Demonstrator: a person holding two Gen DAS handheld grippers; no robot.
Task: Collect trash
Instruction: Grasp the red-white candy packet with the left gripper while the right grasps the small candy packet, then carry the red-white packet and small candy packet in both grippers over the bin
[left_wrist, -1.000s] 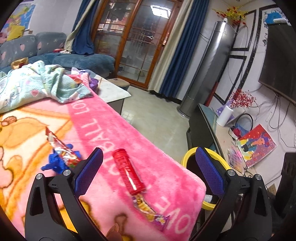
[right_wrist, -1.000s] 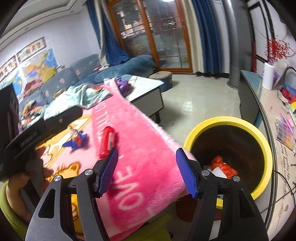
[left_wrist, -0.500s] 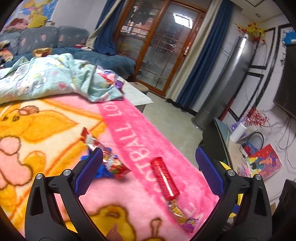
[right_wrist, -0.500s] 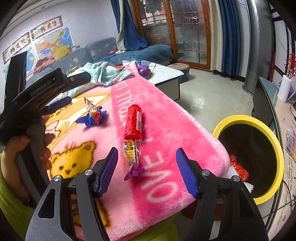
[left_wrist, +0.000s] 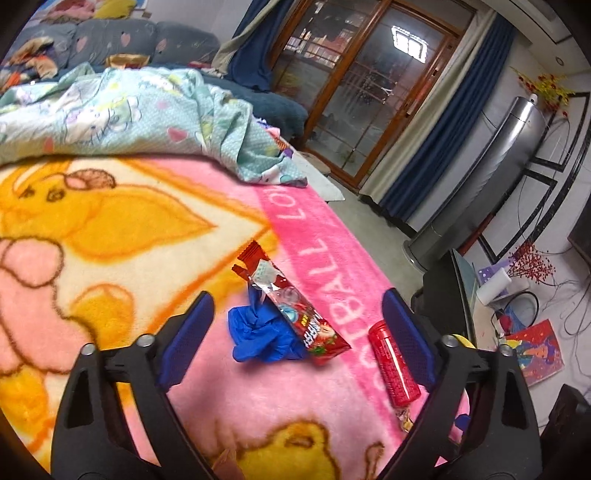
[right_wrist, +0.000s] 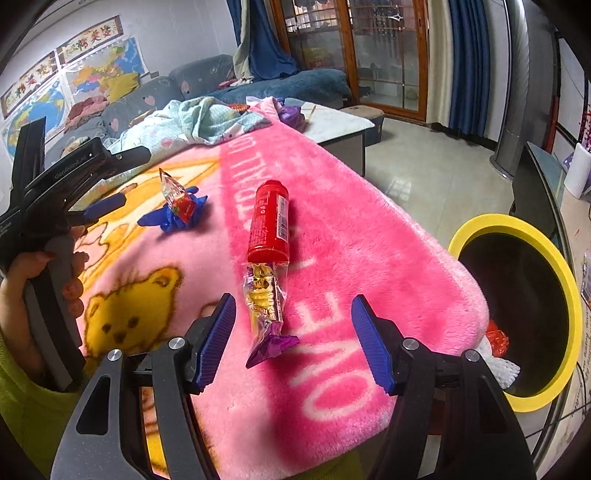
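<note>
Left gripper (left_wrist: 295, 321): jaws closing, nothing pinched yet; hovering over the blue glove (left_wrist: 258, 334) and red snack wrapper (left_wrist: 291, 302).
Right gripper (right_wrist: 293, 339): spread, gripping nothing; the yellow-purple candy wrapper (right_wrist: 266, 310) is lying between its fingers.
Red tube (right_wrist: 269, 221): lying on the pink blanket (right_wrist: 351, 236), touching the candy wrapper.
Yellow-rimmed bin (right_wrist: 517, 314): standing beside the blanket's edge.

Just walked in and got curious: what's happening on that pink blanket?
A person with a gripper in each hand is collecting trash. The left gripper, jaws closing, frames a blue glove and red snack wrapper without touching them. The right gripper hangs open over a yellow-and-purple wrapper beside a red tube. The yellow-rimmed bin waits alongside.
</note>
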